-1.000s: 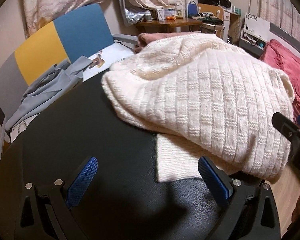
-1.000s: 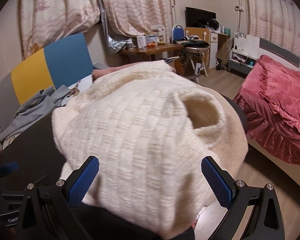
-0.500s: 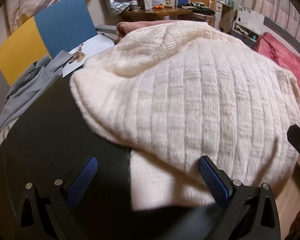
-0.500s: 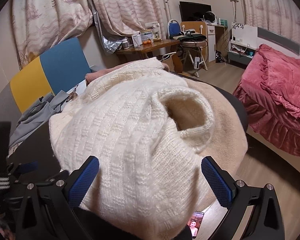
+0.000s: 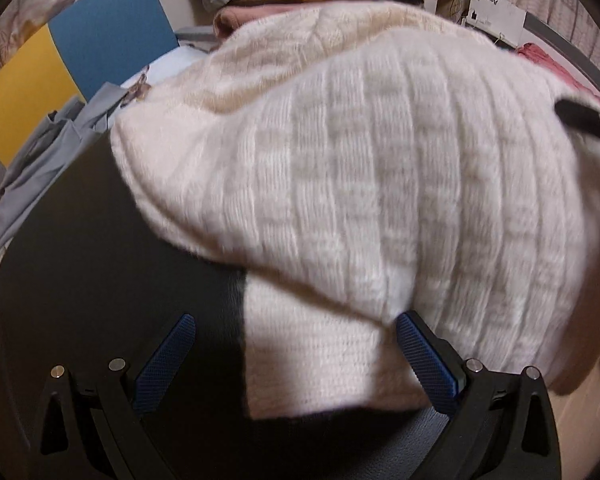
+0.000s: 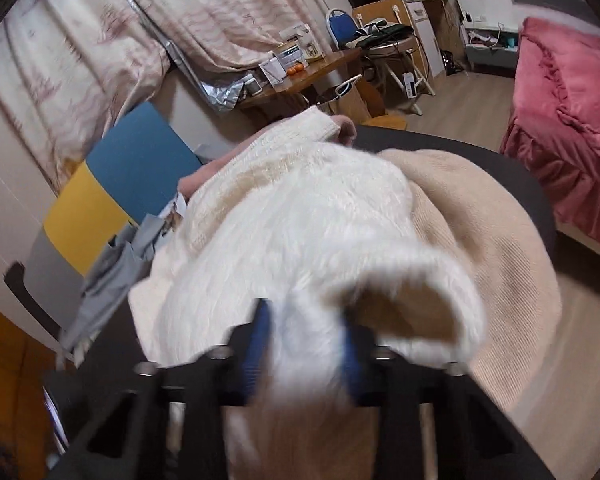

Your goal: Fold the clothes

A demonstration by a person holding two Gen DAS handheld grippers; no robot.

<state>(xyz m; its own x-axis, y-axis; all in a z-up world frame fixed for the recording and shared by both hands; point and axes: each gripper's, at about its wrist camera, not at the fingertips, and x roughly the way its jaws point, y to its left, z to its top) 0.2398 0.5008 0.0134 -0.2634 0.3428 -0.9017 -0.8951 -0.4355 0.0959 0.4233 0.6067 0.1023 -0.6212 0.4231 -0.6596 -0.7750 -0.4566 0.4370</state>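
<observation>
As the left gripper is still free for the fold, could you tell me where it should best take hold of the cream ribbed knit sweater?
Grip the flat ribbed hem of the cream ribbed knit sweater, coming straight from the near side: it lies flat on the black table, already between the open left gripper fingers.

both wrist cams sitting low, facing forward, very near cream sweater (image 5: 380,184); both sharing blue-yellow panel (image 6: 112,196).

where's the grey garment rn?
The grey garment lies crumpled at the far left in both views, on the black table's left edge, below the blue-yellow panel and left of the cream sweater.
</observation>
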